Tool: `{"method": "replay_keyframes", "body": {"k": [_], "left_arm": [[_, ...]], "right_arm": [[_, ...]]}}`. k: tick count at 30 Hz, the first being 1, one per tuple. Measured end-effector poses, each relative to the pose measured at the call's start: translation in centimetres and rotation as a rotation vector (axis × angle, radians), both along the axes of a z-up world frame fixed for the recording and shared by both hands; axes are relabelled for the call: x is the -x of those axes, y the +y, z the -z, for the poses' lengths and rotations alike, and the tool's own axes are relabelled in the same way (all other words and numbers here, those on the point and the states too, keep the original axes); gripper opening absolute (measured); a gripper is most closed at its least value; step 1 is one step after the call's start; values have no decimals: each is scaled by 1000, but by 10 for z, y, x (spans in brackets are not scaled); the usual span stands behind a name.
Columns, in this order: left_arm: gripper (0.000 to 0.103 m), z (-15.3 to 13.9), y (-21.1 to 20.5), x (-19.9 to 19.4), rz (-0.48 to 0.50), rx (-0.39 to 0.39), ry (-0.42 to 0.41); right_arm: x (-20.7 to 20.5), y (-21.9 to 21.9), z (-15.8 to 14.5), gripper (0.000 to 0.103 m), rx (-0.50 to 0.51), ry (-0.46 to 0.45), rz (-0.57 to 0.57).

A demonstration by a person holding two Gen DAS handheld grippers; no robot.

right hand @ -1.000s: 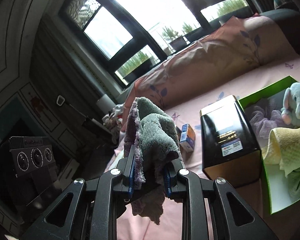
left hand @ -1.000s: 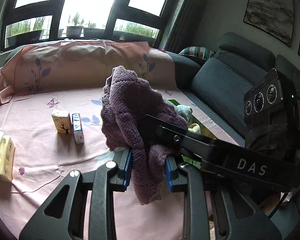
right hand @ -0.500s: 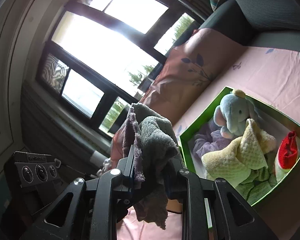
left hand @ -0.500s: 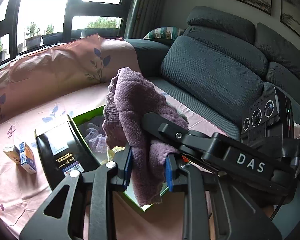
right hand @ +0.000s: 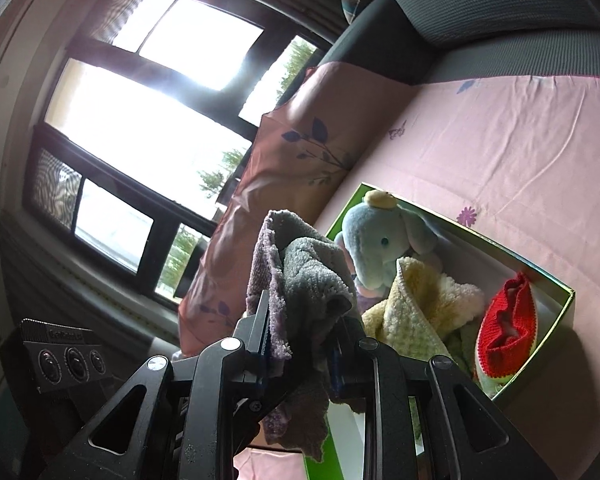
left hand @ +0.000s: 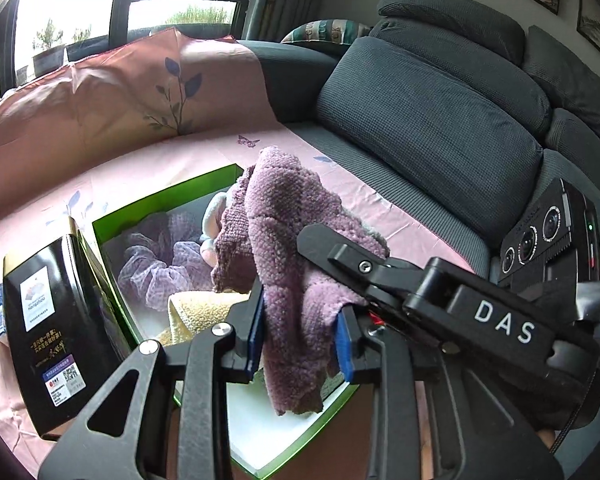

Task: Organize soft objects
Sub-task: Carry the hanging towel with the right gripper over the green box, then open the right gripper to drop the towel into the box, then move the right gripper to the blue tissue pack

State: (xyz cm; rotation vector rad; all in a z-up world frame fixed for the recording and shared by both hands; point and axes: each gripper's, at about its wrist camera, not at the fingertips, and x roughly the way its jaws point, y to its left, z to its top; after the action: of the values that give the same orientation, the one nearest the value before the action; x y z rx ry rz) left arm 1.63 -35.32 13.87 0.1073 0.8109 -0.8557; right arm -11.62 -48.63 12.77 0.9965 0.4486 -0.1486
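at the far left of the left wrist view a black box lid (left hand: 50, 332) stands on edge on the pink sheet (left hand: 140, 160), touching the left wall of the green box (left hand: 104, 240). inside the green box lie a purple mesh puff (left hand: 152, 268) and a yellow cloth (left hand: 198, 312). the left hand-held gripper (left hand: 300, 336) is clamped on the purple towel (left hand: 288, 240), which hangs bunched over the green box. the right hand-held gripper (left hand: 332, 256) reaches in from the right and grips the same towel higher up. right of it is the grey sofa (left hand: 440, 120).

in the right wrist view the right hand-held gripper (right hand: 300, 344) is clamped on the towel (right hand: 300, 276). right of it, in the green box (right hand: 564, 304), sit a blue toy elephant (right hand: 376, 244), the yellow cloth (right hand: 416, 308) and a red knit piece (right hand: 504, 324).
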Motion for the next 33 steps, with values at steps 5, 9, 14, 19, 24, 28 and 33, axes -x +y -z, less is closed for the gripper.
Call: {"method": "replay_keyframes", "body": {"k": [5, 9, 14, 19, 24, 28, 33], "left_arm": [[32, 13, -10, -5, -5, -37, 38], [42, 18, -11, -4, -27, -45, 69], [64, 15, -2, 4, -41, -54, 45], [85, -11, 26, 17, -121, 31, -43], [98, -36, 55, 30, -152, 77, -74], [98, -50, 84, 45, -173, 71, -145], [101, -58, 133, 58, -274, 43, -208]], "right_arm": [[5, -10, 15, 25, -63, 49, 37], [6, -13, 18, 25, -59, 93, 74], [11, -15, 19, 25, -35, 154, 124], [20, -14, 13, 47, -49, 105, 123], [17, -1, -1, 75, -34, 65, 72], [23, 15, -20, 84, 40, 62, 101], [32, 40, -53, 91, 216, 71, 142]]}}
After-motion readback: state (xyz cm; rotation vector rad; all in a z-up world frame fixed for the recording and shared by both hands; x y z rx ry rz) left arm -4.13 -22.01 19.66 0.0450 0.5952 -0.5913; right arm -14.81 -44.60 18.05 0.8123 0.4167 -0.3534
